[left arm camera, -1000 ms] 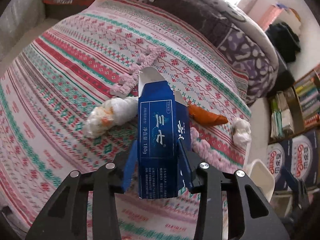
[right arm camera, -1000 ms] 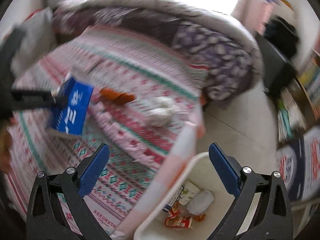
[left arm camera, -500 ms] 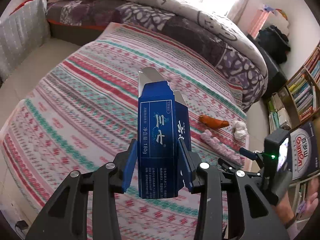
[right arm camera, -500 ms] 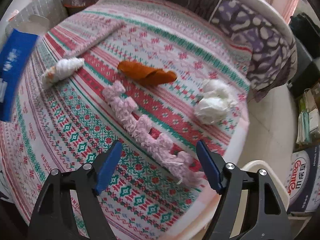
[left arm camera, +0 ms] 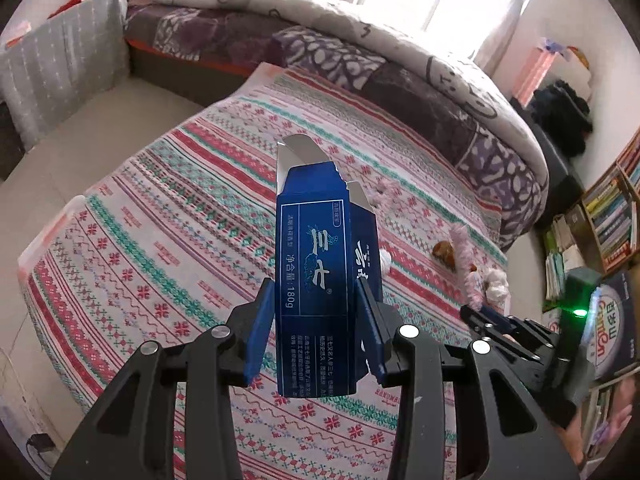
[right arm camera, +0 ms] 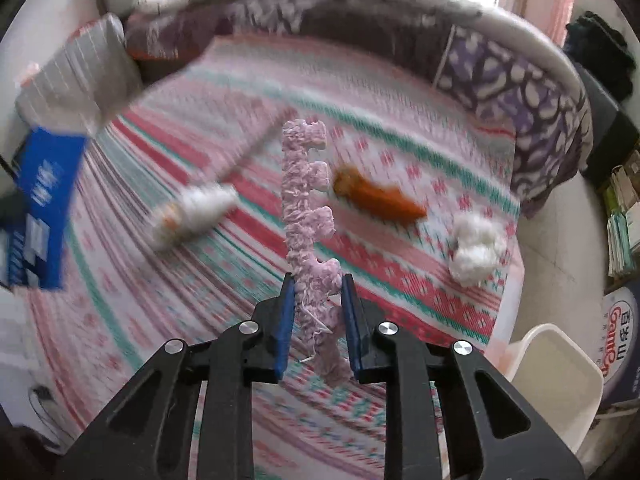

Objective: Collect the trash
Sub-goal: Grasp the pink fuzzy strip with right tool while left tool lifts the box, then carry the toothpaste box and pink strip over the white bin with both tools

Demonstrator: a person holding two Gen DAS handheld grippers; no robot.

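Note:
My left gripper (left arm camera: 316, 324) is shut on a blue toothpaste box (left arm camera: 320, 264), held upright above the patterned bedspread (left arm camera: 160, 240); the box also shows at the left of the right wrist view (right arm camera: 40, 208). My right gripper (right arm camera: 318, 312) is shut on a pink fluffy strip (right arm camera: 308, 200), lifted off the bed; the strip also shows in the left wrist view (left arm camera: 464, 264). On the bed lie an orange wrapper (right arm camera: 380, 196), a white crumpled tissue (right arm camera: 476, 250) and a white-orange wad (right arm camera: 192, 208).
A white bin (right arm camera: 556, 380) stands on the floor at the bed's right corner. A rolled quilt (left arm camera: 360, 40) lies across the far side of the bed. Bookshelves (left arm camera: 608, 216) and a carton (left arm camera: 612, 320) are at the right.
My right gripper closed on the pink strip and lifted it off the bed. My left gripper rose higher with the blue box still in it.

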